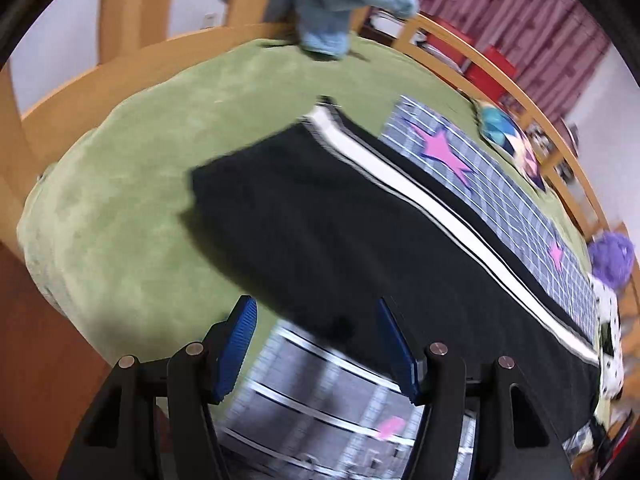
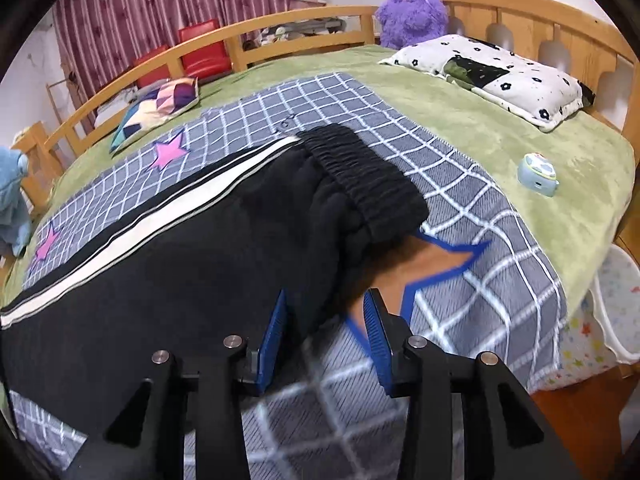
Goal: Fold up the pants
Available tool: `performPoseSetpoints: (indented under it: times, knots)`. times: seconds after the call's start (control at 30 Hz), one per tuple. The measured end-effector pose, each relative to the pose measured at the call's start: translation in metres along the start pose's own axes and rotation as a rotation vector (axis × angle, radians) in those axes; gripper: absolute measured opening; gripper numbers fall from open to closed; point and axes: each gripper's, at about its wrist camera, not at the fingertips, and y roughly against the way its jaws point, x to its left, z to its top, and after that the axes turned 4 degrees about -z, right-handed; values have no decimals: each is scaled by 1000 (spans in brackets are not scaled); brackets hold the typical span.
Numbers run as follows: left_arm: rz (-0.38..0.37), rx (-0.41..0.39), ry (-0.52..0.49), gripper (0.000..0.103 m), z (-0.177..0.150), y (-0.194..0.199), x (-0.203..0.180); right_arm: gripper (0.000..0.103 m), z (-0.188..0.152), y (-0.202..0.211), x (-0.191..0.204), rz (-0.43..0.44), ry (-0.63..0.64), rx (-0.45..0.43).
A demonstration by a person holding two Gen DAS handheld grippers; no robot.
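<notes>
1. Black pants with a white side stripe lie stretched out on a grey checked blanket with pink stars, which covers part of a green bedspread on a wooden bed.
2. Their gathered waistband points toward the headboard end; the leg hems lie flat toward the foot of the bed.
3. At the leg end, the left gripper hovers with its blue pads spread apart; the pants' near edge shows between them, but neither pad presses on it.
4. Just below the waistband, the right gripper has its pads parted with a fold of black cloth between them; whether it is pinched I cannot tell.
5. A spotted pillow, a purple plush toy and a patchwork cushion sit around the bed's edges.
</notes>
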Motion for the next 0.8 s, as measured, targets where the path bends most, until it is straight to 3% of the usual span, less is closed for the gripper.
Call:
performPoseSetpoints:
  times: [0.2,0.3,0.43,0.47,0.53,0.57,0.6,0.67,0.8]
  knots:
    - [-3,4,87,60,28,-18,48,41,-27,31,40,11,36,32]
    - [-60,34,128,58,38,-36,61,43,-39,36,63,-5,72,57]
    - [-115,9,147,58,49,-50,61,43,-52,37,87,2,84,85]
    - [-114,9,151,55,52,-54,60,43,-54,36,91,6,88,90]
    - [-87,0,156,39,56,-59,58,43,-59,34,103,24,98,105]
    - [-64,-16,153,20,58,-58,56,43,-61,34,108,32,104,107]
    - [-80,-40,144,15,60,-53,54,43,-62,34,111,40,112,107]
    - [-70,-83,90,14,64,-38,42,43,-66,37,122,59,134,101]
    - [37,-185,-46,14,66,-2,-10,43,-67,45,138,98,183,71]
